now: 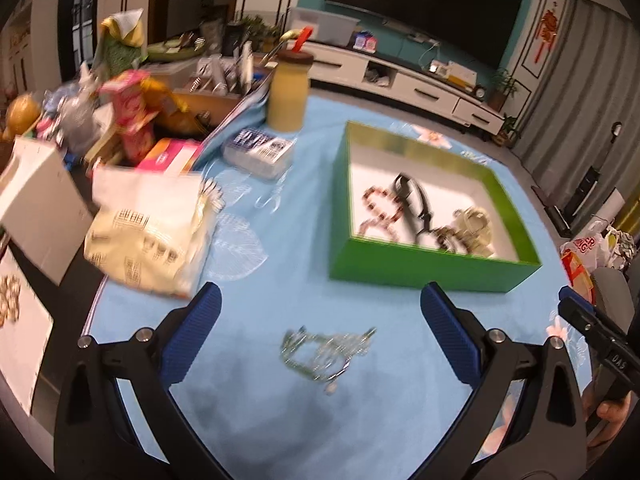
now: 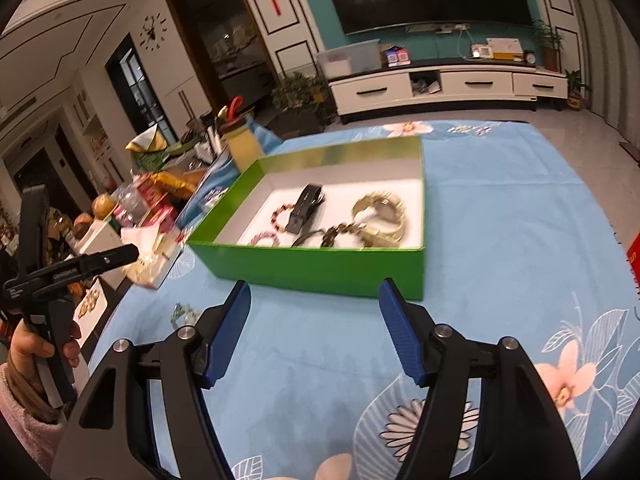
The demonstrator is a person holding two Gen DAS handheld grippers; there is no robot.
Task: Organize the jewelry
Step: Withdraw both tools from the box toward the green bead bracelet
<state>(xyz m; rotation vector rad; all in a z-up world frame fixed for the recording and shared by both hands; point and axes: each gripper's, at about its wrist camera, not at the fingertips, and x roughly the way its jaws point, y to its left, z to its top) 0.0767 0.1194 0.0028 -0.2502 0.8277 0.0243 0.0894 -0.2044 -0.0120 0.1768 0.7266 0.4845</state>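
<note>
A green box (image 1: 400, 266) with a white floor holds a red bead bracelet (image 1: 378, 210), a black band (image 1: 416, 204) and a gold watch (image 1: 474, 226). The box also shows in the right wrist view (image 2: 320, 266), with the watch (image 2: 382, 212) and black band (image 2: 306, 206) inside. A silvery-green chain necklace (image 1: 324, 350) lies loose on the blue cloth, between and just ahead of my open left gripper (image 1: 320, 312). My right gripper (image 2: 314, 320) is open and empty, just short of the box's near wall. A bit of the necklace (image 2: 184, 312) shows left of it.
Left of the cloth stand a cream patterned bag (image 1: 152, 232), a white box (image 1: 36, 200), a tissue pack (image 1: 260, 152), a yellow jar (image 1: 288, 92) and a pile of snacks and packets (image 1: 132, 116). The blue floral tablecloth (image 2: 520, 240) extends to the right.
</note>
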